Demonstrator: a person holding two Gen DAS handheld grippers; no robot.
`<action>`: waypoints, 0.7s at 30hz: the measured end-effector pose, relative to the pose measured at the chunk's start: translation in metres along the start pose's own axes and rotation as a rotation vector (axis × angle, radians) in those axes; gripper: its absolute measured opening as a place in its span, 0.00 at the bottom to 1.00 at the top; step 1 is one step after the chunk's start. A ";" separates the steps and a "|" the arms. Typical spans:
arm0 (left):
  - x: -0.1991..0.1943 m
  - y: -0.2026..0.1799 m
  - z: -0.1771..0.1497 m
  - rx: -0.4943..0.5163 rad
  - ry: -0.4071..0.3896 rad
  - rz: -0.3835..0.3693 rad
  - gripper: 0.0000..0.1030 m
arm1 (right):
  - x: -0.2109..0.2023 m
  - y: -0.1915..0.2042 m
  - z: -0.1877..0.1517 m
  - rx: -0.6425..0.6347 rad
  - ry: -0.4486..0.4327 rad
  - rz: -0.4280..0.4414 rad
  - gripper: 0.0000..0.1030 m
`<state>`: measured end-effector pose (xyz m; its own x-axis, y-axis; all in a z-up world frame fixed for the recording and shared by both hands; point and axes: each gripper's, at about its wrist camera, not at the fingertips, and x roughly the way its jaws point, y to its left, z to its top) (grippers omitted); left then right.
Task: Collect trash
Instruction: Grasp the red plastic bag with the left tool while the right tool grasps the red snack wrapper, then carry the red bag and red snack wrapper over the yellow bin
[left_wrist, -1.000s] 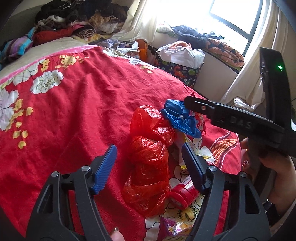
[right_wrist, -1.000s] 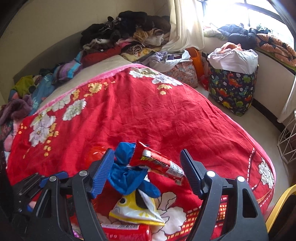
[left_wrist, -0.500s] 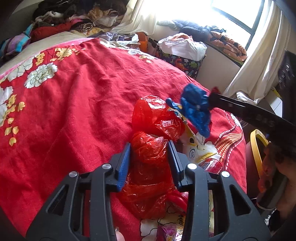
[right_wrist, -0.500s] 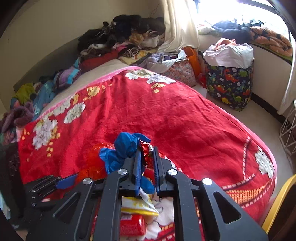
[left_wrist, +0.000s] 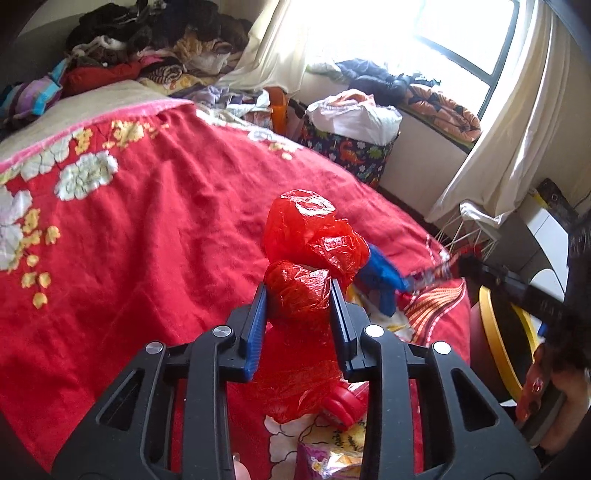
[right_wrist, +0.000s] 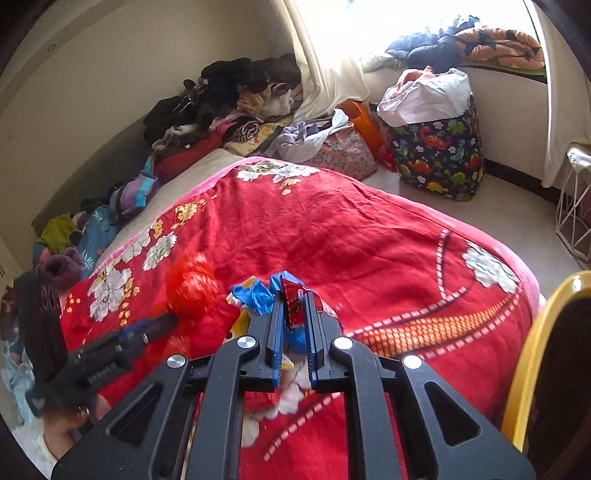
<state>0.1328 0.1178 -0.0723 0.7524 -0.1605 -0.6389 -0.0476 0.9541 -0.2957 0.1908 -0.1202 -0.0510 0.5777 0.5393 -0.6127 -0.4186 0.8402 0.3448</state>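
The left tongs (left_wrist: 298, 295), jaws just closing, pinch a crinkled, glossy red plastic bag (left_wrist: 314, 258). The right tongs (right_wrist: 293, 314) pinch a crumpled red snack wrapper (right_wrist: 293, 301) and blue plastic (right_wrist: 258, 295).

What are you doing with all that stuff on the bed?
A person is picking trash off the red bedspread with a grabbing tool in each hand. The left tool, whose jaws have just been closing, is shut on a crumpled red plastic bag. The right tool, also just closed, pinches a red snack wrapper together with a blue plastic bag. More wrappers lie on the bedspread below the left tool.
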 end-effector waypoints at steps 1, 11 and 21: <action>-0.002 -0.002 0.001 0.002 -0.006 0.000 0.24 | -0.003 -0.001 -0.001 0.008 -0.002 0.003 0.10; -0.030 -0.021 0.015 0.020 -0.078 -0.038 0.24 | -0.032 -0.003 -0.013 0.044 -0.030 0.026 0.09; -0.040 -0.051 0.017 0.064 -0.093 -0.087 0.24 | -0.066 -0.003 -0.017 0.056 -0.078 0.058 0.09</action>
<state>0.1162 0.0799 -0.0191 0.8096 -0.2216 -0.5435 0.0600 0.9524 -0.2990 0.1422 -0.1590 -0.0239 0.6071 0.5884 -0.5340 -0.4147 0.8079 0.4187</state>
